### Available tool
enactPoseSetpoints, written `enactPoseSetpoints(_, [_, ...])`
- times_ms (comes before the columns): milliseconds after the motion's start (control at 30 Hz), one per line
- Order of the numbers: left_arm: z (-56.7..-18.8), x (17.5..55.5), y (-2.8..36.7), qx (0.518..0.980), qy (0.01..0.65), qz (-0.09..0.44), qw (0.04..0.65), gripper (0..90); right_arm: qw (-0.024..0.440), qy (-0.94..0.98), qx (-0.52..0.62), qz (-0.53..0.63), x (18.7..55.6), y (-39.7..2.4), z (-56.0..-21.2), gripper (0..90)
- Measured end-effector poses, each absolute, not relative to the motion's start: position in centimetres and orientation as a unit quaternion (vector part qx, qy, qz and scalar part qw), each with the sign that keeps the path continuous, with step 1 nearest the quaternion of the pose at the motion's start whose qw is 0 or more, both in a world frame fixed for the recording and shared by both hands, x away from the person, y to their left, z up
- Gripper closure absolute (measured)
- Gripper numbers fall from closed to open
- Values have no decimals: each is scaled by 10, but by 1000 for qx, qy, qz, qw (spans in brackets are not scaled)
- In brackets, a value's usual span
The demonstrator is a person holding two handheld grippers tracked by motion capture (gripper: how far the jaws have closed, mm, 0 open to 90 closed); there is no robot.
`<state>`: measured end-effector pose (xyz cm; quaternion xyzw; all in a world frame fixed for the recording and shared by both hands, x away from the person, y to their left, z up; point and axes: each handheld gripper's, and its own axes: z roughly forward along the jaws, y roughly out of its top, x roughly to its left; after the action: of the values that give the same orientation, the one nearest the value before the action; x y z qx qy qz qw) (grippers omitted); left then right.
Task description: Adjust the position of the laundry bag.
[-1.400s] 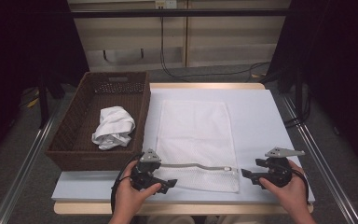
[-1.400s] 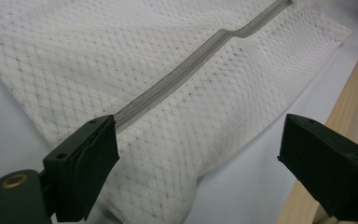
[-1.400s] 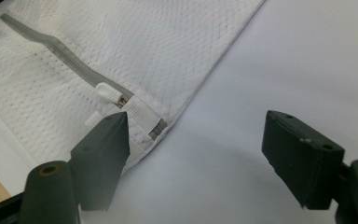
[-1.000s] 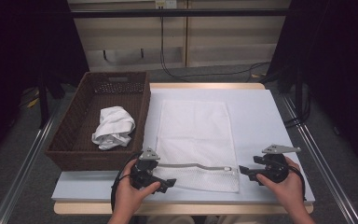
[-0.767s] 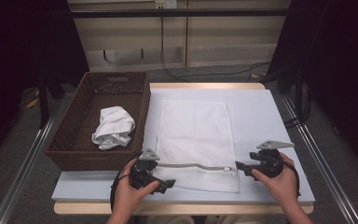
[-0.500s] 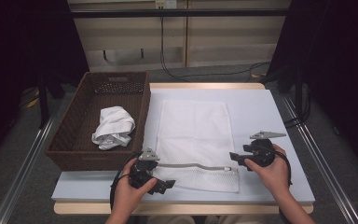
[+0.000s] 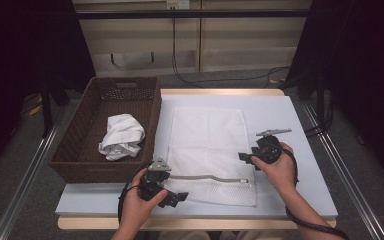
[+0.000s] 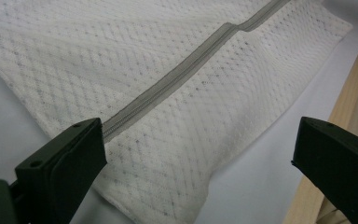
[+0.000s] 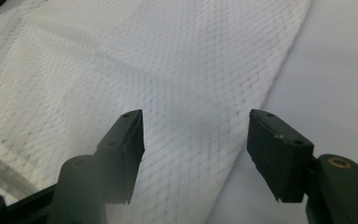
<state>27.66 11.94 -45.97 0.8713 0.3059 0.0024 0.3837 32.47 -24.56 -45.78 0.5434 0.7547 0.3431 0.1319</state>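
A white mesh bag point(image 7: 205, 142) lies flat on the table, with a grey zipper point(image 7: 207, 177) running along its near end. My left gripper point(image 7: 177, 198) rests at the bag's near left corner. Its jaws stand wide open on either side of the zipper's end point(image 8: 168, 88) without touching it. My right gripper point(image 7: 242, 157) hovers at the bag's right edge and points left. Its jaws have just been closing. They remain apart, with the bag's edge point(image 9: 261, 93) below the gap and nothing pinched.
A brown wicker basket point(image 7: 80, 150) stands left of the bag and holds a crumpled white cloth point(image 7: 122, 136). The pale table point(image 7: 290, 125) has bare surface right of the bag. Its wooden front edge point(image 8: 349, 93) runs just beyond my left gripper.
My right gripper has moved left and slightly away from the front edge, from the bare table to the bag's right edge, and its jaws have narrowed. The left gripper has stayed put.
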Motion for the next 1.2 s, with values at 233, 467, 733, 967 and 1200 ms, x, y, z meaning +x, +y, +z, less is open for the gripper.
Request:
enactPoseSetpoints(233, [-459,278,120,869,306,-2,388,21,131,750,556,335,342,-246,-461,408])
enactPoseSetpoints(467, [-459,278,120,869,305,-3,389,21,140,747,567,318,356,-247,-466,454])
enactPoseSetpoints(733, [-460,279,120,868,305,-6,391,21,144,739,584,305,366,-250,-472,519])
enactPoseSetpoints(967, [-460,279,119,867,309,-5,391,21,151,736,590,297,363,-245,-474,599])
enactPoseSetpoints(1200, [-458,280,119,866,312,-2,391,21,154,739,591,284,359,-243,-473,818])
